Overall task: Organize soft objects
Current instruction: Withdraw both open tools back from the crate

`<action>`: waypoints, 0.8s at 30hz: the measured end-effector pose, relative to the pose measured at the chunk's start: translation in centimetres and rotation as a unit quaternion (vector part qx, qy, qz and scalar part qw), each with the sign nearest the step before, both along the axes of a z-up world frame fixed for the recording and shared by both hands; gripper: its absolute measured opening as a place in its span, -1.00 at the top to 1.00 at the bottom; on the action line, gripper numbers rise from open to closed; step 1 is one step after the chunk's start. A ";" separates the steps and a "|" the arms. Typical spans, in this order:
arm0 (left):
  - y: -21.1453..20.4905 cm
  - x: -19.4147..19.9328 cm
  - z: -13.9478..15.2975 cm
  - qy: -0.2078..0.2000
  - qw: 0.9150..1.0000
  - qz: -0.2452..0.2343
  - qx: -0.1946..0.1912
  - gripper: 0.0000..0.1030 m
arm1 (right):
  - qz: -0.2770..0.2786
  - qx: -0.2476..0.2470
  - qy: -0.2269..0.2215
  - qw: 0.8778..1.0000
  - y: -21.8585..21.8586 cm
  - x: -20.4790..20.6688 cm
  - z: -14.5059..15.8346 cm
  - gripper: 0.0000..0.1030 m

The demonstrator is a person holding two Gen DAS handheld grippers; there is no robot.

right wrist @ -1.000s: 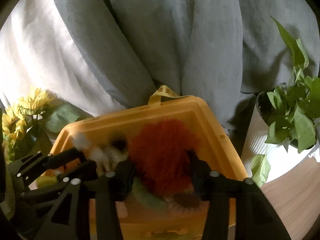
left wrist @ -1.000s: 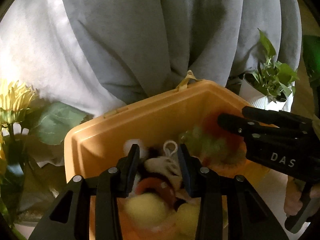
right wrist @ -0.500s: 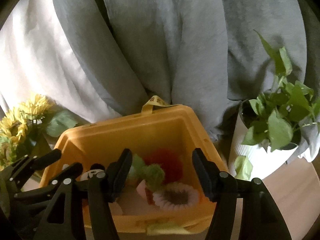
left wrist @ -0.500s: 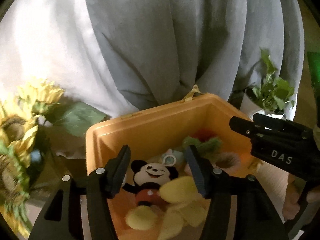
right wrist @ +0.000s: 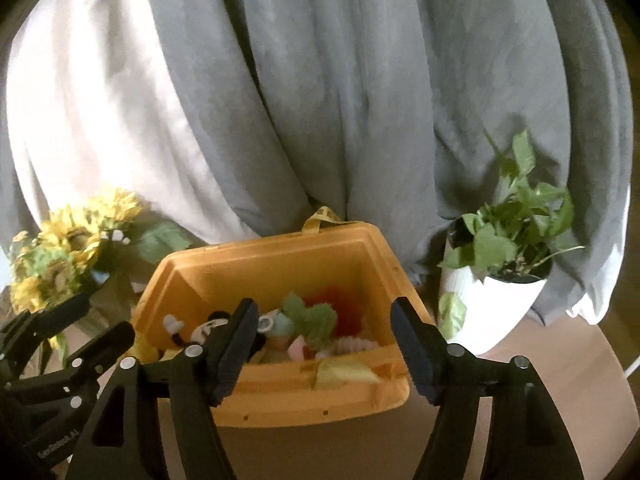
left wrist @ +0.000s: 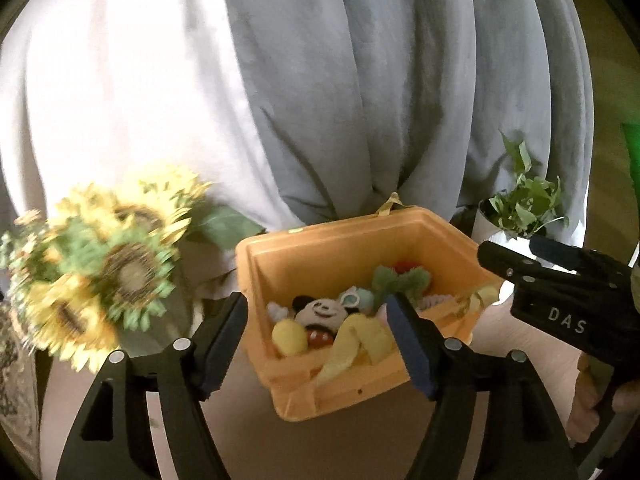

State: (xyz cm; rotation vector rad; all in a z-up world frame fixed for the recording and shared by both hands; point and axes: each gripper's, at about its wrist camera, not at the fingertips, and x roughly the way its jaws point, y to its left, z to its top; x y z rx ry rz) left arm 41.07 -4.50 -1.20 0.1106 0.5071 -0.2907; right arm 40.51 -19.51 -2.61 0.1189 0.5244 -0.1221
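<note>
Orange bin (left wrist: 372, 392): ahead of both fingers, soft toys (left wrist: 320, 316) inside.
Left gripper (left wrist: 320, 346): opening, empty.
Right gripper (right wrist: 324, 346): opening, empty.
Sunflowers (left wrist: 116, 264): left.
Potted plant (right wrist: 504, 280): right.

A bin (right wrist: 280, 396) was set in the middle of the tabletop (right wrist: 560, 364), directly before the hanging curtains (right wrist: 360, 100), and several soft toys (left wrist: 320, 316) were piled inside it, a mouse plush (left wrist: 322, 311) being placed toward its left half and a leafy plush (right wrist: 312, 316) toward the middle. A bunch of sunflowers (right wrist: 68, 256) was stood to the left of the bin and a potted plant (right wrist: 504, 280) to its right, both near it and also before the curtains. The left gripper (left wrist: 318, 344) and the right gripper (right wrist: 324, 344) were held side by side on the near side of the bin, nothing being found between either pair of opening jaws.
</note>
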 end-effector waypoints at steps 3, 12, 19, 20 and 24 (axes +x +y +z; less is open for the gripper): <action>1.0 -1.9 0.1 -0.003 1.000 0.014 -0.002 -0.40 | -0.003 -0.008 -0.006 1.000 0.6 -1.9 0.5 -0.47; 3.4 -7.7 1.2 -0.025 0.999 0.037 0.001 -0.58 | -0.004 -0.012 -0.015 1.000 2.2 -7.5 1.6 -0.54; 4.7 -11.4 2.3 -0.043 0.998 0.040 0.008 -0.63 | -0.027 -0.007 -0.022 0.999 3.2 -11.7 2.3 -0.59; 4.9 -12.0 2.4 -0.047 0.998 0.040 0.010 -0.66 | -0.028 -0.007 -0.023 0.999 3.2 -12.1 2.3 -0.59; 5.3 -14.1 2.9 -0.059 0.997 0.052 0.007 -0.70 | -0.037 -0.005 -0.032 0.999 3.8 -14.3 2.7 -0.59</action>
